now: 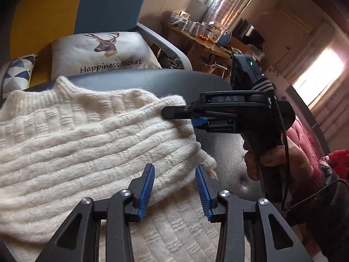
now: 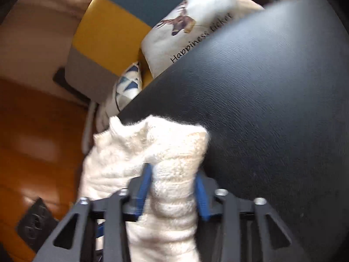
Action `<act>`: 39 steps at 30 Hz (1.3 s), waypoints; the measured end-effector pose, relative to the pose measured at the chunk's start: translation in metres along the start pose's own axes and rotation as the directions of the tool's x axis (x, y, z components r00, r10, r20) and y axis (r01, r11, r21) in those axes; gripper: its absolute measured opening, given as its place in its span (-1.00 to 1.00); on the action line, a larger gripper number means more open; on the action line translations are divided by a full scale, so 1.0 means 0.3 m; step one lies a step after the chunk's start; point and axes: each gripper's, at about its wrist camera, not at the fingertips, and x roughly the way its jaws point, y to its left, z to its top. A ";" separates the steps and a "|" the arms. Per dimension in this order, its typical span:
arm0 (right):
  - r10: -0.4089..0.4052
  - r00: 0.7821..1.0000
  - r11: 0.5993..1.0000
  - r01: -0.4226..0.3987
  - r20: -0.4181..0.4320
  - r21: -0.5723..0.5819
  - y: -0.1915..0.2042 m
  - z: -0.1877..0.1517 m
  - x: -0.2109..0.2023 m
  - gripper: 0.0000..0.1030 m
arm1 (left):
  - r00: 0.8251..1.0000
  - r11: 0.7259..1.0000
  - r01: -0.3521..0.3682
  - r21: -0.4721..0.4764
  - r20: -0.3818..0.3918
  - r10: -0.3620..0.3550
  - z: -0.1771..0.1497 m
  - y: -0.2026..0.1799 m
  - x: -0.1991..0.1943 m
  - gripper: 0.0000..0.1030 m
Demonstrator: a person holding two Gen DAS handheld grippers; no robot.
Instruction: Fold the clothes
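Behind the dark leather-look table point(image 1: 152, 80) we see a white cushion point(image 1: 104, 52) printed with a deer head and the words "Happiness ticket", and just beside it a smaller cushion with blue triangles point(image 1: 18, 69), both leaning against a sofa back with yellow and teal panels point(image 1: 65, 6). Farther off we make out a wooden side table point(image 1: 202, 43) crowded with jars and containers near a bright window point(image 1: 318, 76) and pale curtains. From the right wrist view we also see an orange-brown wooden floor point(image 2: 32, 131) with a black object lying on it point(image 2: 37, 224).
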 end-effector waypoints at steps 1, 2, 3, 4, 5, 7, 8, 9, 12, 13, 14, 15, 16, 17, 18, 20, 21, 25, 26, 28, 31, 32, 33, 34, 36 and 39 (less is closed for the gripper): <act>-0.046 0.999 0.995 0.047 0.021 -0.089 0.052 0.001 -0.014 -0.63 | 0.998 1.000 -0.022 0.008 -0.056 0.023 -0.008 -0.001 0.047 -0.14; -0.128 0.990 0.968 0.137 0.058 -0.211 0.113 -0.005 -0.024 -0.64 | 0.996 0.999 -0.045 0.024 -0.071 0.047 -0.025 -0.005 0.075 -0.15; -0.263 0.960 0.893 0.281 0.097 -0.352 0.171 -0.023 -0.007 -0.64 | 0.998 0.996 -0.058 0.063 -0.033 0.060 -0.043 -0.021 0.071 -0.13; -0.359 0.927 0.821 0.370 0.110 -0.435 0.192 -0.036 0.028 -0.64 | 0.996 0.991 -0.082 0.109 -0.023 0.085 -0.056 -0.041 0.074 -0.12; -0.403 0.909 0.784 0.402 0.105 -0.473 0.190 -0.042 0.061 -0.64 | 0.994 0.982 -0.107 0.153 -0.015 0.111 -0.067 -0.062 0.076 -0.12; -0.459 0.883 0.733 0.441 0.102 -0.518 0.183 -0.047 0.105 -0.64 | 0.990 0.972 -0.138 0.188 -0.012 0.143 -0.068 -0.089 0.078 -0.09; -0.448 0.889 0.754 0.435 0.100 -0.493 0.172 -0.037 0.096 -0.64 | 0.991 0.974 -0.130 0.184 -0.015 0.136 -0.064 -0.090 0.074 -0.07; -0.435 0.895 0.778 0.427 0.094 -0.461 0.154 -0.028 0.086 -0.58 | 0.993 0.979 -0.116 0.170 -0.019 0.121 -0.059 -0.087 0.065 -0.07; -0.367 0.928 0.857 0.364 0.063 -0.363 0.120 -0.004 0.049 -0.44 | 1.000 0.998 -0.025 0.054 -0.017 0.026 -0.043 -0.030 -0.002 -0.07; -0.347 0.935 0.875 0.349 0.068 -0.336 0.119 0.001 0.025 -0.43 | 1.000 1.000 -0.023 0.021 0.003 0.023 -0.043 0.000 -0.040 -0.07; -0.332 0.939 0.884 0.342 0.088 -0.317 0.126 0.004 -0.001 -0.42 | 0.999 1.000 -0.026 -0.003 0.026 0.026 -0.046 0.035 -0.083 -0.06; -0.321 0.941 0.889 0.339 0.110 -0.308 0.138 0.004 -0.026 -0.39 | 0.998 0.999 -0.034 -0.025 0.048 0.035 -0.049 0.070 -0.125 -0.04; -0.312 0.941 0.890 0.337 0.128 -0.306 0.152 0.003 -0.052 -0.39 | 0.996 0.997 -0.057 -0.045 0.067 0.060 -0.053 0.106 -0.165 -0.03; -0.289 0.949 0.895 0.316 0.129 -0.316 0.171 -0.006 -0.070 -0.39 | 0.992 0.994 -0.087 -0.070 0.084 0.093 -0.059 0.146 -0.203 -0.02; -0.253 0.961 0.900 0.277 0.114 -0.337 0.193 -0.022 -0.081 -0.39 | 0.989 0.990 -0.102 -0.098 0.096 0.111 -0.066 0.188 -0.236 0.00; -0.179 0.982 0.903 0.191 0.067 -0.385 0.241 -0.063 -0.094 -0.39 | 0.981 0.977 -0.148 -0.155 0.105 0.166 -0.081 0.275 -0.292 0.01; -0.162 0.986 0.894 0.159 0.027 -0.420 0.267 -0.098 -0.085 -0.39 | 0.975 0.968 -0.175 -0.182 0.106 0.196 -0.089 0.317 -0.316 0.01; -0.285 0.953 0.831 0.192 -0.103 -0.523 0.296 -0.232 0.012 -0.43 | 0.952 0.930 -0.258 -0.264 0.094 0.291 -0.138 0.466 -0.375 0.02; -0.290 0.951 0.835 0.199 -0.103 -0.514 0.275 -0.252 0.018 -0.42 | 0.947 0.921 -0.275 -0.276 0.086 0.309 -0.154 0.501 -0.377 0.02; -0.286 0.953 0.854 0.205 -0.102 -0.477 0.230 -0.279 0.020 -0.50 | 0.939 0.907 -0.301 -0.294 0.077 0.336 -0.185 0.560 -0.382 0.00; -0.243 0.966 0.893 0.186 -0.090 -0.409 0.199 -0.271 0.002 -0.54 | 0.942 0.913 -0.276 -0.300 0.106 0.319 -0.198 0.558 -0.404 0.01; -0.252 0.964 0.887 0.194 -0.087 -0.419 0.209 -0.272 0.002 -0.54 | 0.946 0.914 -0.255 -0.317 0.115 0.304 -0.202 0.557 -0.416 0.01; -0.261 0.962 0.881 0.202 -0.083 -0.429 0.219 -0.273 0.002 -0.52 | 0.950 0.913 -0.232 -0.336 0.126 0.287 -0.209 0.559 -0.430 0.02; -0.272 0.959 0.873 0.210 -0.083 -0.440 0.229 -0.272 0.005 -0.49 | 0.952 0.910 -0.209 -0.359 0.139 0.274 -0.219 0.569 -0.454 0.02; -0.306 0.948 0.858 0.234 -0.088 -0.458 0.259 -0.267 0.004 -0.47 | 0.938 0.889 -0.217 -0.404 0.166 0.304 -0.239 0.596 -0.517 0.04; -0.304 0.952 0.835 0.252 -0.029 -0.488 0.328 -0.252 -0.034 -0.42 | 0.916 0.853 -0.227 -0.470 0.195 0.351 -0.268 0.670 -0.612 0.15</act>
